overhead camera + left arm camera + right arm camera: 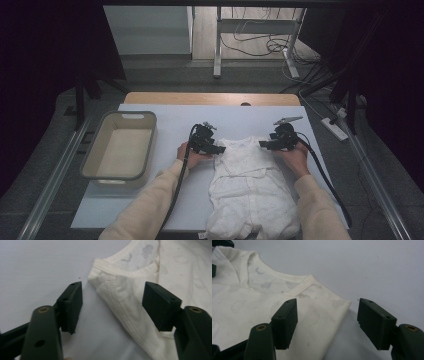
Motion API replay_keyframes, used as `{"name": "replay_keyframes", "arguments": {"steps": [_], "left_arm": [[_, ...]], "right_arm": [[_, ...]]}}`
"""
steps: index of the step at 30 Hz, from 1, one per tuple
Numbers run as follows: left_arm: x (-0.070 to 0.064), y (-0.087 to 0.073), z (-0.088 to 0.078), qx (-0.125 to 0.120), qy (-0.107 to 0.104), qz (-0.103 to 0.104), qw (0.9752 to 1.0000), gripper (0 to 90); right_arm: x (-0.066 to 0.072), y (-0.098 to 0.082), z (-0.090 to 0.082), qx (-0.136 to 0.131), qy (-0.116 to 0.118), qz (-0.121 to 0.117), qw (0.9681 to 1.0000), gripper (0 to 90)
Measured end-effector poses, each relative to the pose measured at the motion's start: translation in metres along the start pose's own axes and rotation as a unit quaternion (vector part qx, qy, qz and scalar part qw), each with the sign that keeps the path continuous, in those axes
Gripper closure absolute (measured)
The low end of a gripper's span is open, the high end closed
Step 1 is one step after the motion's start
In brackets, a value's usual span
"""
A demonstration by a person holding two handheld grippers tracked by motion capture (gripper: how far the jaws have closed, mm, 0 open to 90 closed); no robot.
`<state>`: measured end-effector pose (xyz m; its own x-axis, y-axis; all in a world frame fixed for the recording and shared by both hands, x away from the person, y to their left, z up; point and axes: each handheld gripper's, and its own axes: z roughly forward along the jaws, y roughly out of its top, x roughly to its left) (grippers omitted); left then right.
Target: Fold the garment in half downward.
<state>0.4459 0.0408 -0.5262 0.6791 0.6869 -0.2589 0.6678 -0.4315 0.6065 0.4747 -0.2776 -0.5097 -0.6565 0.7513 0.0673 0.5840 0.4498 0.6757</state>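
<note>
Two open hand-held grippers (220, 148) (262, 144) straddling garment (250, 185) shoulders, apparently untouched.

The garment (250, 185) in front of me is cream-white, with a faint pale-grey print of small shapes showing at the inside of its neck, and cream ribbed trim along the neckline. My left tool (216, 148) and my right tool (265, 144) are both black, with brass-coloured rivets on their arms. The table (165, 117) is covered in pale bluish white. The bin (120, 145) is beige-grey. My sleeves (145, 210) are light cream.
</note>
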Motion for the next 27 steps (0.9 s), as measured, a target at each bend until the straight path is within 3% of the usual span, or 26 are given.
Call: {"name": "replay_keyframes", "arguments": {"steps": [3, 7, 11, 14, 19, 22, 27], "left_arm": [[-0.002, -0.001, 0.001, -0.001, -0.003, 0.001, 1.0, 45.1], [-0.003, -0.002, 0.002, 0.0, -0.014, 0.004, 0.9999, 65.2], [-0.003, -0.004, 0.003, 0.004, -0.034, 0.002, 0.9994, 83.9], [-0.003, -0.005, 0.002, 0.003, -0.035, 0.003, 0.9994, 85.9], [-0.002, -0.004, -0.005, -0.009, -0.03, 0.01, 0.9995, 86.6], [-0.001, -0.001, -0.016, -0.028, -0.022, 0.015, 0.9993, 86.7], [0.002, 0.002, -0.031, -0.051, -0.031, 0.011, 0.9982, 86.7]], "right_arm": [[0.0, -0.001, 0.006, 0.015, -0.004, -0.005, 0.9999, 35.5], [0.0, -0.001, 0.006, 0.013, -0.003, -0.01, 0.9999, 43.2], [0.006, -0.002, 0.006, 0.011, 0.011, -0.032, 0.9994, 69.1], [0.007, -0.002, 0.006, 0.015, 0.037, -0.028, 0.9988, 83.8], [0.005, 0.0, 0.001, 0.007, 0.033, -0.029, 0.999, 85.7], [0.005, 0.003, -0.008, -0.022, 0.032, -0.022, 0.999, 85.8], [0.004, 0.007, -0.02, -0.058, 0.033, -0.011, 0.9977, 85.9]]}}
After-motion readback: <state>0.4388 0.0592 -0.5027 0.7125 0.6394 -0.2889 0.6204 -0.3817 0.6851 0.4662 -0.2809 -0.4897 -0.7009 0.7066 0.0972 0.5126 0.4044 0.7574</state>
